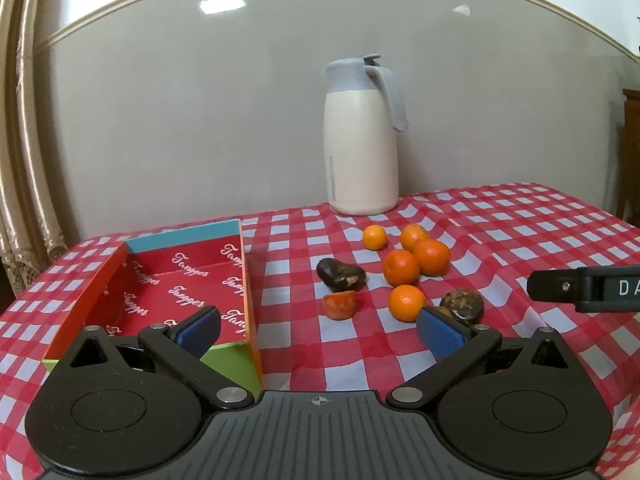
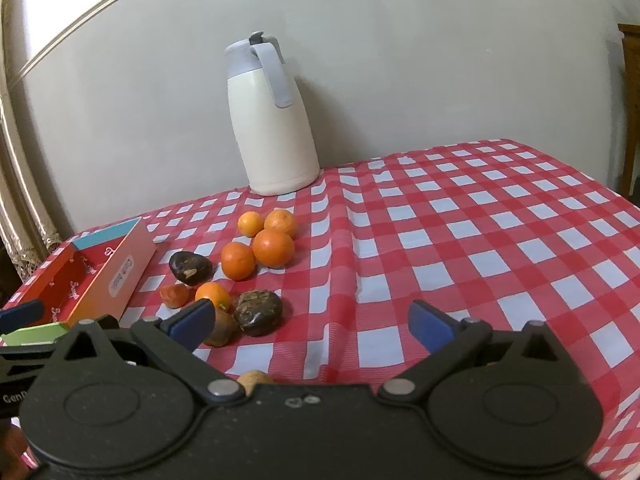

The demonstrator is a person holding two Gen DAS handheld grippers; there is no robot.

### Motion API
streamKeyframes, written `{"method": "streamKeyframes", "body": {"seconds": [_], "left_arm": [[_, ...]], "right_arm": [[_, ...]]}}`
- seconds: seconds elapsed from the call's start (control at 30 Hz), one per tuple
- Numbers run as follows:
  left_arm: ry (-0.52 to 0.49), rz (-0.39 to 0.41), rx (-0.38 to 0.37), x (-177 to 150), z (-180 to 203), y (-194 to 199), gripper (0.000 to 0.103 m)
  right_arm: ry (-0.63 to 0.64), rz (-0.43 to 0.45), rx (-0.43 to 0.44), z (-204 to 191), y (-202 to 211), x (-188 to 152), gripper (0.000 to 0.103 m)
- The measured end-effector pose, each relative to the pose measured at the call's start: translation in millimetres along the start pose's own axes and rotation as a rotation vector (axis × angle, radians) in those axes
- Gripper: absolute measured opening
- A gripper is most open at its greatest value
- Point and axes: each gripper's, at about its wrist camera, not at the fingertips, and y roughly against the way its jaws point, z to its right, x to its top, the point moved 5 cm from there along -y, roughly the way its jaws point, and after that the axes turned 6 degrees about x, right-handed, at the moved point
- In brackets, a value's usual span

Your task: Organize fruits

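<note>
Five mandarins (image 1: 401, 267) lie loose on the red-checked tablecloth (image 1: 520, 232), just right of our open red box (image 1: 188, 280), among dark shrivelled fruits (image 1: 340, 274). We note both the left gripper (image 1: 319, 330) and right gripper (image 2: 310, 322) spread wide, holding nothing. Behind stands a cream thermos jug (image 1: 362, 140) against a grey wall (image 1: 180, 120).

This is a home, most likely a dining corner. A table with a red and white checked tablecloth (image 1: 500, 240) stands against a plain grey wall (image 1: 200, 120), and a cream thermos jug (image 1: 362, 148) with a grey handle stands on the cloth near that wall. Left of the jug hangs a shiny beige curtain (image 1: 24, 160) with lace trim, and far right of it is a piece of dark wooden furniture (image 2: 632, 112).
</note>
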Motion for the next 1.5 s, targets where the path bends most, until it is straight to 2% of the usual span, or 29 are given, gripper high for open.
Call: {"method": "streamKeyframes", "body": {"seconds": [0.33, 0.6, 0.9, 1.03, 1.27, 1.5], "left_arm": [[-0.067, 0.048, -0.006, 2.0, 9.5, 8.0, 0.103], [-0.136, 0.082, -0.090, 2.3, 28.3, 19.2, 0.103], [-0.226, 0.076, -0.212, -4.6, 65.7, 26.4, 0.103], [-0.254, 0.070, -0.259, -9.0, 82.9, 29.4, 0.103], [-0.267, 0.025, -0.281, -15.9, 106.1, 21.9, 0.103], [-0.226, 0.009, -0.253, -18.6, 113.5, 15.8, 0.102]], "right_arm": [[-0.028, 0.016, -0.020, 9.6, 6.3, 1.5, 0.103], [-0.075, 0.042, -0.069, 29.4, 15.6, 4.0, 0.103], [-0.070, 0.107, -0.214, 58.6, 36.9, 6.8, 0.103], [-0.108, 0.129, -0.243, 75.1, 47.1, 6.9, 0.103], [-0.139, 0.151, -0.260, 89.3, 57.8, 5.6, 0.103], [-0.158, 0.155, -0.242, 92.1, 57.9, 7.0, 0.103]]}}
